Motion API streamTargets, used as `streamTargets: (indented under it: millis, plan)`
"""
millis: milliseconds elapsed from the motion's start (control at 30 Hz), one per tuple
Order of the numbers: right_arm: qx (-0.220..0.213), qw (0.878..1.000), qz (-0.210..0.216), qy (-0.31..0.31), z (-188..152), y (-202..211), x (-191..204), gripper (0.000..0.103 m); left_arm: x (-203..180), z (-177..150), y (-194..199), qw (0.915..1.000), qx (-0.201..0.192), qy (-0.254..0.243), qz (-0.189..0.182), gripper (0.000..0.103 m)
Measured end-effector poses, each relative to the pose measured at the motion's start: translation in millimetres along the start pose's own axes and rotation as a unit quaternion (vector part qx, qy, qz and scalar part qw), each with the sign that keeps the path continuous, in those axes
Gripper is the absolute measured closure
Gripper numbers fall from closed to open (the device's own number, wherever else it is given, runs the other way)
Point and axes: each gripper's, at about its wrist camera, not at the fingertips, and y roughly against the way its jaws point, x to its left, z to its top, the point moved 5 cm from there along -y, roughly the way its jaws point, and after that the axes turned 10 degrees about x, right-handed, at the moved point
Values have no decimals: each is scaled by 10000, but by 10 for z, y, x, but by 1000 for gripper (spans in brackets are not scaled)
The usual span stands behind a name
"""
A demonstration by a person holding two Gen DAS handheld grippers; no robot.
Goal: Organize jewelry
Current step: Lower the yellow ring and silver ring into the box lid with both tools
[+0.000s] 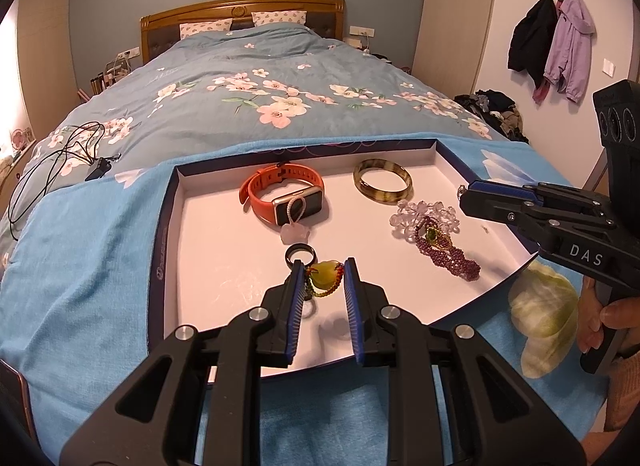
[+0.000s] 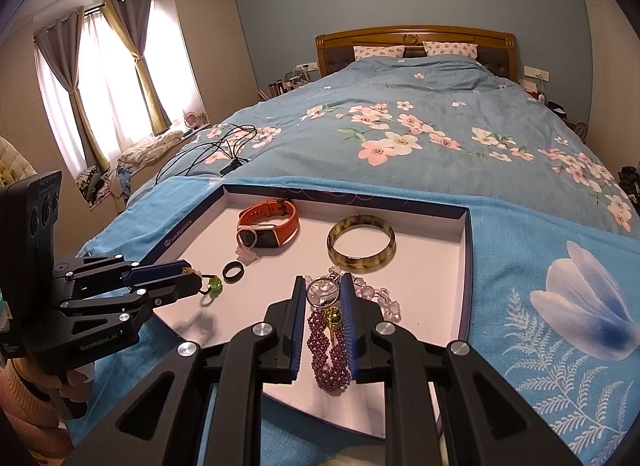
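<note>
A white tray [image 1: 208,234] with a dark blue rim lies on a blue towel on the bed. My left gripper [image 1: 324,266] is shut on a green jade pendant [image 1: 325,281] with a beaded cord, just above the tray's near part, beside a black ring [image 1: 289,256]. In the right wrist view my right gripper [image 2: 323,282] is shut on a round silver-rimmed clear pendant [image 2: 323,293], over a purple bead bracelet [image 2: 324,354] and a clear crystal bracelet [image 2: 384,300]. An orange watch [image 1: 260,193] and an amber bangle [image 1: 360,185] lie at the tray's far side.
A small pale charm on a pearl loop [image 1: 294,231] rests against the watch. Black cables [image 1: 60,161] lie on the floral quilt [image 1: 280,85] to the far left. The blue towel [image 1: 92,258] surrounds the tray. A person's hand [image 1: 608,318] holds the right gripper's handle.
</note>
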Motion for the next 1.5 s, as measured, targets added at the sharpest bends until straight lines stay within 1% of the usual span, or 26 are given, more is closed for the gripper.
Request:
streamTargets:
  millis: [1500]
  plan:
    - [211,9998,-60,-13,73,-229,24,87,92,-34,-182,9997,193,99,133,82]
